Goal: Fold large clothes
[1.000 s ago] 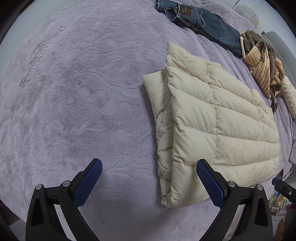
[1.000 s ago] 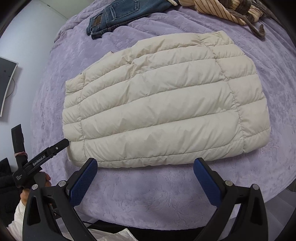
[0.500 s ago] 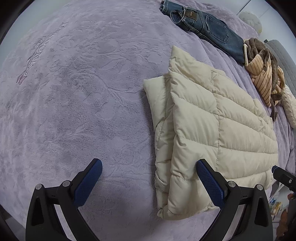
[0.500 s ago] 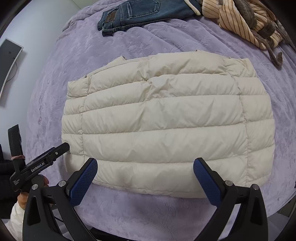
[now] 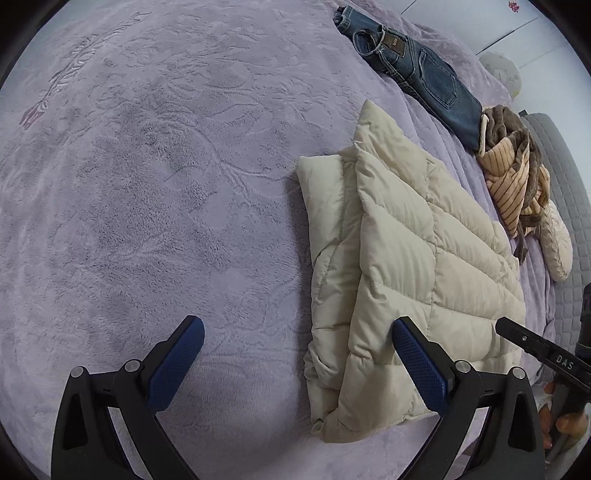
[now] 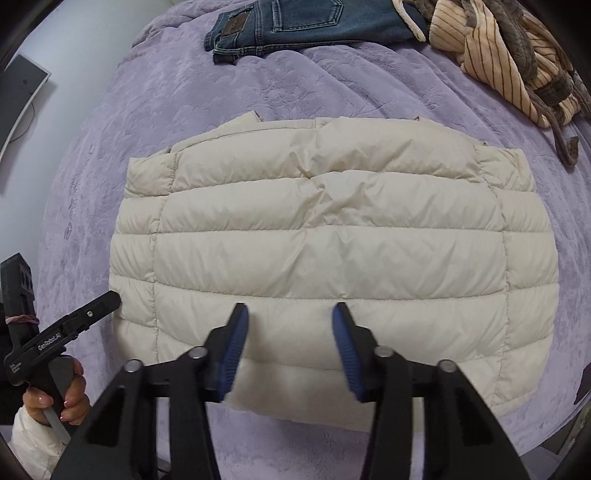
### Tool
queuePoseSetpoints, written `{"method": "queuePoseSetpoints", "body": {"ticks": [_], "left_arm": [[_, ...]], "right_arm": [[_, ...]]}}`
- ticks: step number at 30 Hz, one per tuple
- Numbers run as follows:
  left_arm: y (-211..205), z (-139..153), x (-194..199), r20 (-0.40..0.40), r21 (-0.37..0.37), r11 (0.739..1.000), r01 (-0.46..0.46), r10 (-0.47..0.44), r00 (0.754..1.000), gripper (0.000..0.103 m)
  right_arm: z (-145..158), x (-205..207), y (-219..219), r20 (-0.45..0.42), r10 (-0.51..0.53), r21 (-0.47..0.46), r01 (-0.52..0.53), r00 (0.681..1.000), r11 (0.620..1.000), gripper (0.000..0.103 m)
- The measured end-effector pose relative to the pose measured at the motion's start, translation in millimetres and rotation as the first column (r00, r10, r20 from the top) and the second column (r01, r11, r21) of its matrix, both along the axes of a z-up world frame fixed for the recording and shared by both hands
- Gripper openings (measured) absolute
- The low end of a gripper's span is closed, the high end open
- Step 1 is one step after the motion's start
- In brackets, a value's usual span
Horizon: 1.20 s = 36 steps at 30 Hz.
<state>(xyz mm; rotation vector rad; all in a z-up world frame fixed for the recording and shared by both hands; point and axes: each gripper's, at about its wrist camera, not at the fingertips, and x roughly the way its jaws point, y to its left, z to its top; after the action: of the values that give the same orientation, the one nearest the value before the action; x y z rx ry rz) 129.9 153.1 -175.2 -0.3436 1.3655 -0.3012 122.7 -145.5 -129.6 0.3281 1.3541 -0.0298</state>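
Observation:
A cream quilted down jacket [image 5: 424, 240] lies folded into a rectangle on the purple plush bed cover [image 5: 147, 184]. My left gripper [image 5: 297, 325] is open wide at the jacket's near left corner, its right finger over the fabric edge and its left finger over bare cover. In the right wrist view the jacket [image 6: 332, 240] fills the middle. My right gripper [image 6: 291, 314] hangs over the jacket's near edge with its jaws closing; fabric shows in the gap between them, and the pads are not pinching it. The left gripper's tip [image 6: 92, 314] shows at the jacket's left corner.
Blue jeans [image 5: 417, 74] lie at the far edge of the bed, also in the right wrist view [image 6: 303, 22]. A striped brown garment [image 6: 498, 55] is heaped far right. A cream cushion [image 5: 557, 243] and a grey quilted pad [image 5: 565, 177] lie beyond. A dark screen [image 6: 22, 96] stands left.
Both grippers came in closer over the jacket's near edge. The right gripper's jaws went from wide open to much narrower. The left gripper's jaws stayed wide.

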Motion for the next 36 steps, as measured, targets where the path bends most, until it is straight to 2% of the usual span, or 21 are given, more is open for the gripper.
{"method": "queuePoseSetpoints", "body": {"ticks": [2, 5, 9, 12, 17, 22, 23, 25, 26, 27, 28, 32, 36], "left_arm": [[5.3, -3.4, 2.3, -0.012, -0.044, 0.999, -0.002, 0.001, 1.000, 0.102], [10.6, -11.3, 8.8, -0.042, -0.155, 0.988, 0.001, -0.008, 0.999, 0.102], [4.6, -27.0, 23.4, -0.086, -0.308, 0.951, 0.030, -0.060, 0.995, 0.102], [-10.4, -40.6, 36.8, -0.093, -0.390, 0.918, 0.074, -0.119, 0.988, 0.102], [-41.4, -54.2, 55.2, -0.067, -0.423, 0.885, 0.193, -0.243, 0.968, 0.102], [-65.7, -56.4, 58.8, -0.041, -0.438, 0.848, 0.298, -0.350, 0.936, 0.101], [-69.6, -54.9, 58.3, -0.038, -0.430, 0.848, 0.310, -0.361, 0.932, 0.097], [-77.7, -50.7, 55.4, -0.045, -0.409, 0.853, 0.325, -0.374, 0.926, 0.053], [-80.1, -46.3, 53.6, -0.042, -0.403, 0.856, 0.324, -0.371, 0.928, 0.048], [-81.3, -40.3, 51.2, -0.026, -0.398, 0.857, 0.328, -0.368, 0.930, 0.038], [-82.2, -34.1, 49.0, -0.010, -0.398, 0.855, 0.333, -0.367, 0.930, 0.033], [-84.0, -11.2, 38.8, 0.038, -0.360, 0.863, 0.355, -0.367, 0.930, 0.032], [-85.1, 3.5, 30.1, 0.053, -0.317, 0.880, 0.355, -0.357, 0.932, 0.032]], "right_arm": [[-0.9, 3.0, -4.3, 0.010, -0.008, -0.006, 0.008, 1.000, 1.000, 0.037], [-3.5, 7.8, -8.4, 0.025, -0.005, -0.027, 0.006, 1.000, 1.000, 0.037], [-22.5, 13.0, -11.8, 0.003, -0.003, -0.025, 0.003, 1.000, 1.000, 0.037], [-37.3, 13.5, -12.9, -0.008, -0.006, -0.019, 0.006, 1.000, 1.000, 0.037], [-48.6, 13.8, -15.1, -0.005, -0.003, -0.005, 0.003, 1.000, 1.000, 0.037], [-55.6, 12.4, -18.5, -0.001, -0.012, 0.018, 0.012, 1.000, 1.000, 0.037], [-56.9, 11.6, -19.4, -0.001, -0.014, 0.020, 0.014, 1.000, 1.000, 0.037], [-58.4, 10.5, -19.8, -0.001, -0.018, 0.022, 0.018, 1.000, 1.000, 0.037], [-58.8, 10.3, -19.6, -0.002, -0.018, 0.021, 0.018, 1.000, 1.000, 0.037], [-59.3, 10.2, -19.7, -0.004, -0.018, 0.019, 0.018, 1.000, 1.000, 0.037], [-59.5, 10.2, -19.5, -0.006, -0.016, 0.017, 0.016, 1.000, 1.000, 0.037], [-49.5, 13.2, -17.9, -0.017, 0.014, 0.010, -0.014, 1.000, 1.000, 0.037], [-22.0, 13.6, -21.7, 0.054, 0.059, -0.021, -0.058, 0.997, 0.998, 0.037]]}}
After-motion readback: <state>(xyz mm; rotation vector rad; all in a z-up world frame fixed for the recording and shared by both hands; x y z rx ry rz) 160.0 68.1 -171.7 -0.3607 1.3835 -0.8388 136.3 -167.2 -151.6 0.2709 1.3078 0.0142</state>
